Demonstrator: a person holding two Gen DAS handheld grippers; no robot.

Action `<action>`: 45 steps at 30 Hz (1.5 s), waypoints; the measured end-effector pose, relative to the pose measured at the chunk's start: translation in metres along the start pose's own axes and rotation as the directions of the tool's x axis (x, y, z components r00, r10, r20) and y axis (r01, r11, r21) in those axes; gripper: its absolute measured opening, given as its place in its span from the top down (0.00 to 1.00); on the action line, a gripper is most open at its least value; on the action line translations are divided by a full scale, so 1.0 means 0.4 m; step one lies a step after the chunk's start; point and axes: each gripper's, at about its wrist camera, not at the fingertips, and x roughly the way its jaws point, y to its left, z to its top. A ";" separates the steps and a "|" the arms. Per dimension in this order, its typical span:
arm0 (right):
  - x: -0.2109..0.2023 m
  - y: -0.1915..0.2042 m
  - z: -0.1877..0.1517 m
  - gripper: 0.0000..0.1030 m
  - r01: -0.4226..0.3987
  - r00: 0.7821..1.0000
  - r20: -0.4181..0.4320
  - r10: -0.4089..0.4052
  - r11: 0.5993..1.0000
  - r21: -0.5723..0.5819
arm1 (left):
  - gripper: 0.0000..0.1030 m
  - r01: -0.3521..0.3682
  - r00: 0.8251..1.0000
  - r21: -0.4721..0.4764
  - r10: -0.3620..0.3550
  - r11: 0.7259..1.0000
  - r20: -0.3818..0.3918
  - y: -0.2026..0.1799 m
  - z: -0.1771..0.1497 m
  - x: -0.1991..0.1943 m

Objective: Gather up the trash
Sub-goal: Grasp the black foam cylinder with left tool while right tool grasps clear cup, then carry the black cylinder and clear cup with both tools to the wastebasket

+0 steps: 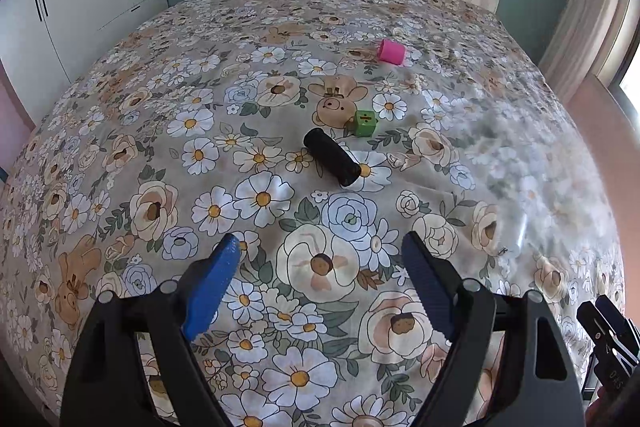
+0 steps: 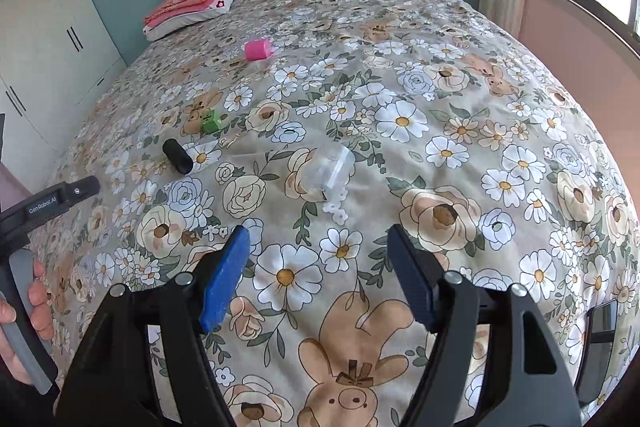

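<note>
Both tongs, left (image 1: 320,247) and right (image 2: 318,237), gape wide and empty above the floral-quilted bed (image 1: 120,147); black ribbed cylinder (image 1: 332,157) lies ahead.

The right gripper (image 2: 318,241) hung wide open above the floral bedspread (image 2: 440,75), a clear plastic bag (image 2: 332,171) lying just ahead.

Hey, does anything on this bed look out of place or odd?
Yes. Four loose items litter the floral bedspread: a black cylinder on its side, a green cube just beyond it, a pink cup tipped over farther up, and a clear plastic container lying askew. Nothing looks spilled. Both tongs hover open, holding nothing.
</note>
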 end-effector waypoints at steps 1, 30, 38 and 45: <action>0.033 0.001 0.020 0.31 0.006 1.000 -0.011 -0.005 1.000 0.008 | 0.18 -0.007 1.000 0.004 0.007 1.000 -0.008 -0.005 0.021 0.027; 0.500 0.009 0.125 0.47 0.175 0.972 -0.168 -0.163 0.983 0.056 | 0.58 -0.094 0.985 -0.099 0.078 0.991 -0.154 -0.039 0.184 0.547; 0.464 0.024 0.120 0.54 0.141 0.981 -0.140 -0.135 0.989 0.034 | 0.62 -0.058 0.992 -0.029 0.055 0.998 -0.111 -0.045 0.155 0.518; 0.333 0.037 0.144 0.54 0.126 0.987 -0.099 -0.124 0.992 0.023 | 0.63 -0.066 0.995 0.022 0.067 0.998 -0.071 -0.032 0.142 0.383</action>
